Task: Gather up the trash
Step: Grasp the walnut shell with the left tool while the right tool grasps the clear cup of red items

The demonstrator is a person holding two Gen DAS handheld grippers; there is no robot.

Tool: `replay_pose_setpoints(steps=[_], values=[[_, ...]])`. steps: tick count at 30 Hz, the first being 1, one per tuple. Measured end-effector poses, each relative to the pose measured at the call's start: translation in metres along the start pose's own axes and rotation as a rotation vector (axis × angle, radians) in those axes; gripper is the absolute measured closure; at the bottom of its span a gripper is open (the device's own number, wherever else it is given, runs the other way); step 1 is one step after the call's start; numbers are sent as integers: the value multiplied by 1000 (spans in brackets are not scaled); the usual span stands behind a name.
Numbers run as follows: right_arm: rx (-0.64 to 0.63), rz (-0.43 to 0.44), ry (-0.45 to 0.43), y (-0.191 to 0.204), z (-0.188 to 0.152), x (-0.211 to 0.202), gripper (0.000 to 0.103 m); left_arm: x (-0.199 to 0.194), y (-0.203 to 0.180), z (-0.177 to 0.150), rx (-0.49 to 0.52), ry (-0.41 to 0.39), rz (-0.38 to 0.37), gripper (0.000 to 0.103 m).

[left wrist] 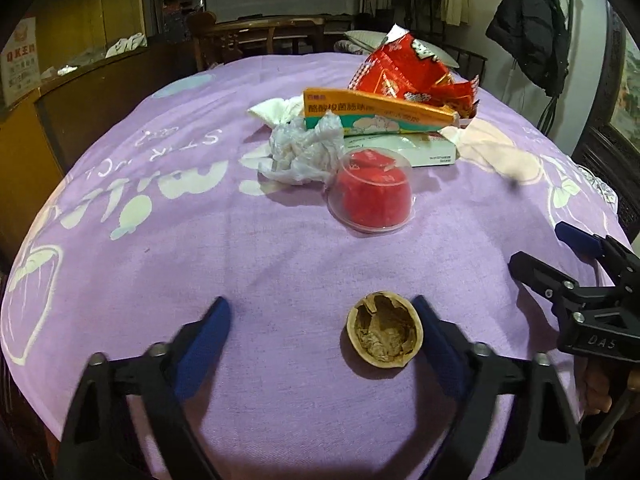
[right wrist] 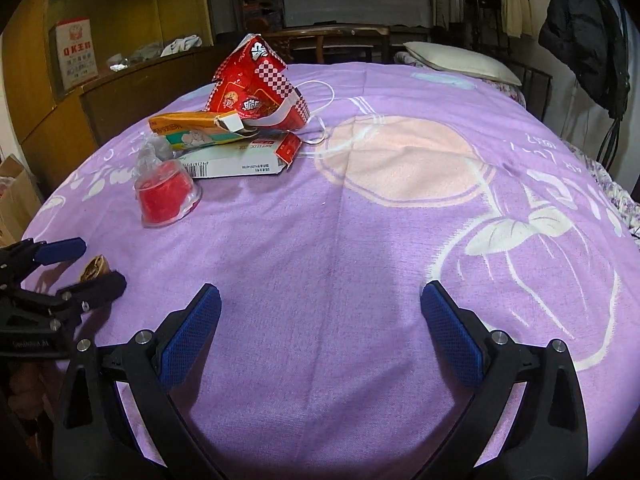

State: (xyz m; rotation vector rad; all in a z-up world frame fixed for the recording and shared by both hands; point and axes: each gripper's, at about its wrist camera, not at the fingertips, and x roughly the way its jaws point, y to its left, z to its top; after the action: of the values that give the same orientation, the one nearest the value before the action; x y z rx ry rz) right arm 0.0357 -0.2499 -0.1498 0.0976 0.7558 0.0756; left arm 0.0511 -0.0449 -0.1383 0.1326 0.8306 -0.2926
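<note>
A walnut half shell [left wrist: 382,332] lies on the purple cloth, between the fingers of my open left gripper [left wrist: 322,312], close to the right finger. It also shows in the right wrist view [right wrist: 95,268], between the left gripper's fingers [right wrist: 66,249]. Farther back lie a clear plastic cup with red contents [left wrist: 370,194] [right wrist: 165,194], crumpled clear plastic [left wrist: 304,148], a white tissue [left wrist: 276,112], flattened boxes [left wrist: 380,114] [right wrist: 236,160] and a red snack bag [left wrist: 408,72] [right wrist: 256,88]. My right gripper [right wrist: 320,296] is open and empty over bare cloth; it shows at the right edge of the left wrist view [left wrist: 560,248].
The purple cloth [right wrist: 360,240] covers a round table. A face mask strap [right wrist: 320,96] lies behind the red bag. Wooden chairs [left wrist: 256,36], a cabinet [left wrist: 80,92], a pillow [right wrist: 460,60] and hanging dark coats [left wrist: 532,28] surround the table.
</note>
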Motion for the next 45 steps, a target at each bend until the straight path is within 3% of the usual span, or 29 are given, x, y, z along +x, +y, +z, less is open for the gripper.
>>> replay_pose_setpoints(steps=[5,7,8,12,21,27,34,40,41,44,45], values=[[-1,3,0,1,0,0,6,-11,-6,1,35,-7,-55,61],[-1,6,1,1,0,0,6,-13,-7,0,36,2,-87,73],[-1,7,1,1,0,0,6,-15,-6,-1,35,6,-102,75],[-2,13,2,0,0,0,5,-27,-2,-4,21,-10,-120,75],[-14,13,17,3,4,-1,6,-36,16,-6,5,-21,-47,74],[-41,165,11,28,19,-11,6,-44,44,-1,-50,-46,1,74],[-98,233,19,78,49,12,9,-43,68,0,-95,-41,32,74],[-81,231,86,95,67,45,21,-33,80,-3,-116,-16,33,74],[-81,218,95,96,68,52,22,-30,81,-4,-117,-8,36,70],[-78,200,115,98,67,59,49,-25,84,-7,-132,4,47,50],[-78,218,99,97,66,55,49,-24,85,-8,-136,5,50,50]])
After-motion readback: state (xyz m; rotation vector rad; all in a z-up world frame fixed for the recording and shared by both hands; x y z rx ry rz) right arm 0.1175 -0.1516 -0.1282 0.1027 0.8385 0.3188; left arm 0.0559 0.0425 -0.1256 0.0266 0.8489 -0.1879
